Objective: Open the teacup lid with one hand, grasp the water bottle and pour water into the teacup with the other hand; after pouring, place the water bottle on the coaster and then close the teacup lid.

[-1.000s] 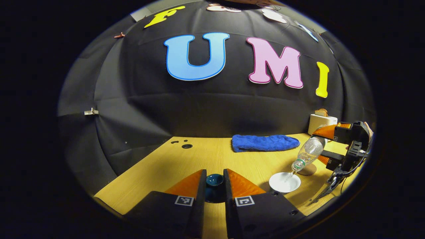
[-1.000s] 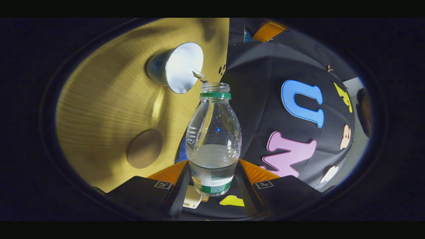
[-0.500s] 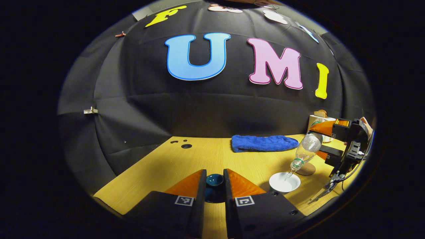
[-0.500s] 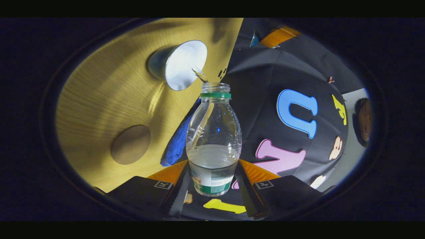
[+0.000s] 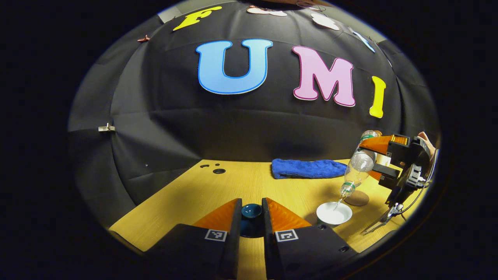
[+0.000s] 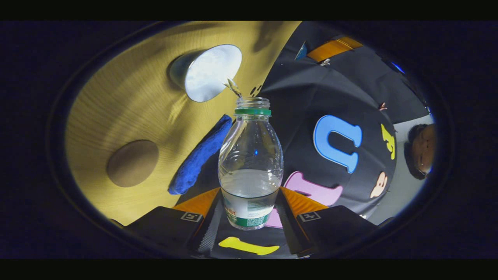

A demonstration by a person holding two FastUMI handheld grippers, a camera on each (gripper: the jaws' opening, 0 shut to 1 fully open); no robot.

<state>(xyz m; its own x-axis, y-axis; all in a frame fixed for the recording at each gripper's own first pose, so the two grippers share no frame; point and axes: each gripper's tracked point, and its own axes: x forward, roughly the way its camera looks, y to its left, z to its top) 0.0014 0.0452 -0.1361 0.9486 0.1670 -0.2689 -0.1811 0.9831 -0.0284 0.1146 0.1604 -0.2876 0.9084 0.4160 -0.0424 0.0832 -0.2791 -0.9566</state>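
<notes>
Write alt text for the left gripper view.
The left gripper holds the dark teacup lid above the wooden table. At right, the right gripper tilts a water bottle, pouring into the white teacup beside a coaster.

Pale yellow wooden table (image 5: 218,186): fine straight grain, smooth, low sheen. Clear plastic water bottle (image 6: 250,155): glossy, ribbed neck, green plastic collar, paper-like label. Blue towel (image 5: 307,168): thick, fuzzy cloth. Round brown coaster (image 6: 132,163): matt. White-lined teacup (image 5: 334,213): smooth glazed look. Dark teal lid (image 5: 251,212): glossy.
</notes>
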